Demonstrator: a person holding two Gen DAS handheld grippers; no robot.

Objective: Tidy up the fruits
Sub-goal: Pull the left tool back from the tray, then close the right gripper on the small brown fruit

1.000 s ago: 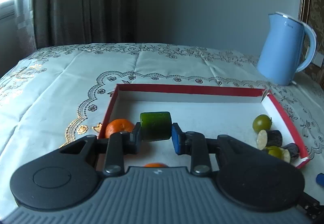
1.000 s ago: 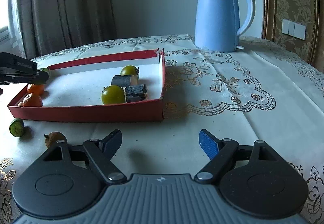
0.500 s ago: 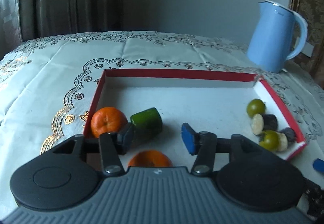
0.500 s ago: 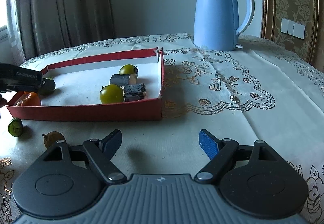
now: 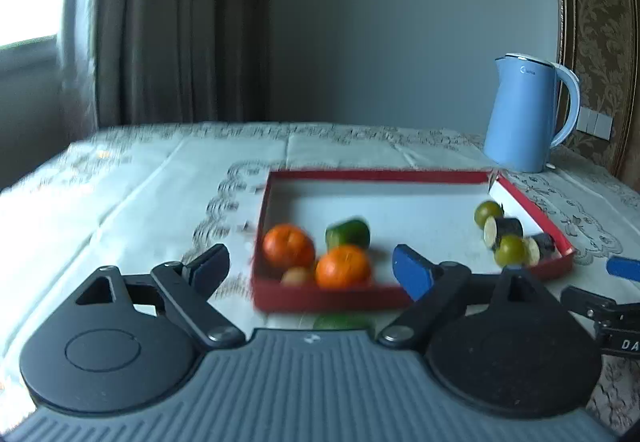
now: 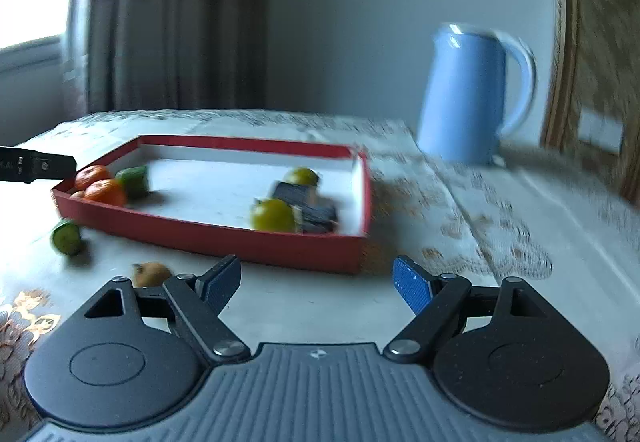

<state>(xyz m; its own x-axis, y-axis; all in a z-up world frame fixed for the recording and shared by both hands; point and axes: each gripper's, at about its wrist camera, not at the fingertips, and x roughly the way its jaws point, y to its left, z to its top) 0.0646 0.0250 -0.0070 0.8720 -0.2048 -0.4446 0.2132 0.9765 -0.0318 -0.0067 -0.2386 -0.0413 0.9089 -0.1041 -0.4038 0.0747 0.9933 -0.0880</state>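
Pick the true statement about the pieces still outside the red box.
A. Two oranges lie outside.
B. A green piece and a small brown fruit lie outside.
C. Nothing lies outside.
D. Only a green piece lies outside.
B: the right wrist view shows a green piece and a brown fruit on the cloth in front of the box.

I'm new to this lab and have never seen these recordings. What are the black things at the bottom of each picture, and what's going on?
Each is a hand-held gripper a person carries, with a camera looking along its two fingers. The left hand-held gripper and the right hand-held gripper are both open and hold nothing. On the tablecloth sits a red tray with oranges, green pieces and dark pieces. A green piece and a small brown fruit lie outside it. A blue kettle stands behind.
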